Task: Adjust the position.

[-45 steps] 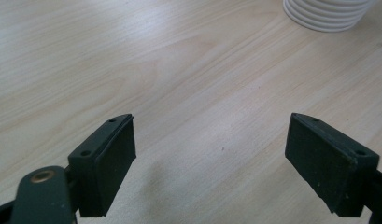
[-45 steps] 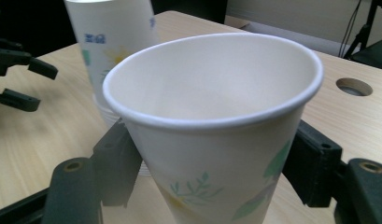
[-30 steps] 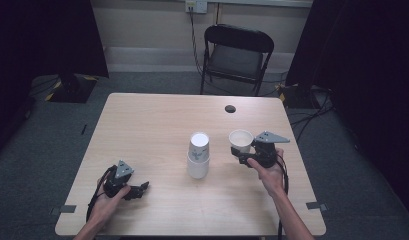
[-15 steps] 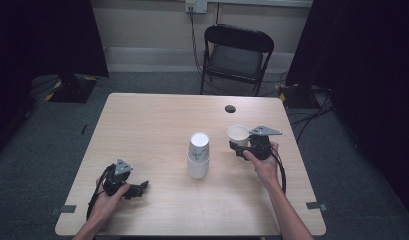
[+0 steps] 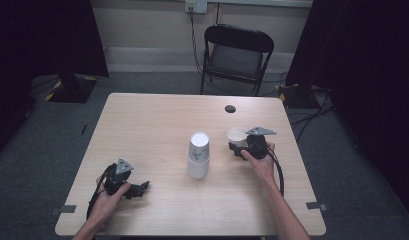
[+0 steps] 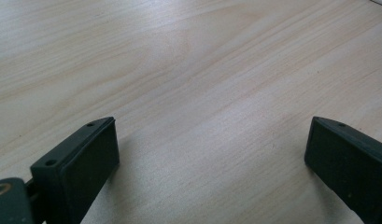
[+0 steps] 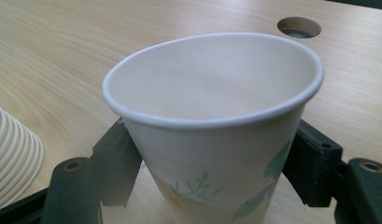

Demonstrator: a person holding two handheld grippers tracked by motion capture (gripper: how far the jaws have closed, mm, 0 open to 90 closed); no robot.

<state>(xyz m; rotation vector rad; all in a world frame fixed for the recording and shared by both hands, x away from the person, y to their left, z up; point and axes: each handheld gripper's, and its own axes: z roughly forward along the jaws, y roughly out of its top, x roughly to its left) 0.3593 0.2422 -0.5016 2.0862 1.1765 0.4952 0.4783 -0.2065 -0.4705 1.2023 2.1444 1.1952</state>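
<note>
A white paper cup [image 5: 236,135] with a green leaf print [image 7: 212,112] stands upright and empty between the jaws of my right gripper [image 5: 238,149], which is shut on its sides. Left of it, a stack of upside-down paper cups [image 5: 198,155] stands at the table's middle; its ribbed rims [image 7: 11,154] show in the right gripper view. My left gripper [image 5: 140,189] rests low near the table's front left, jaws wide apart over bare wood [image 6: 212,140], holding nothing.
The light wooden table [image 5: 142,125] has a round cable hole [image 5: 230,108] near its back right. A black folding chair [image 5: 237,52] stands behind the far edge. Cables trail on the grey floor at the right.
My right gripper has carried the single cup a little leftward and away from me, toward the stack. My left gripper has barely shifted.
</note>
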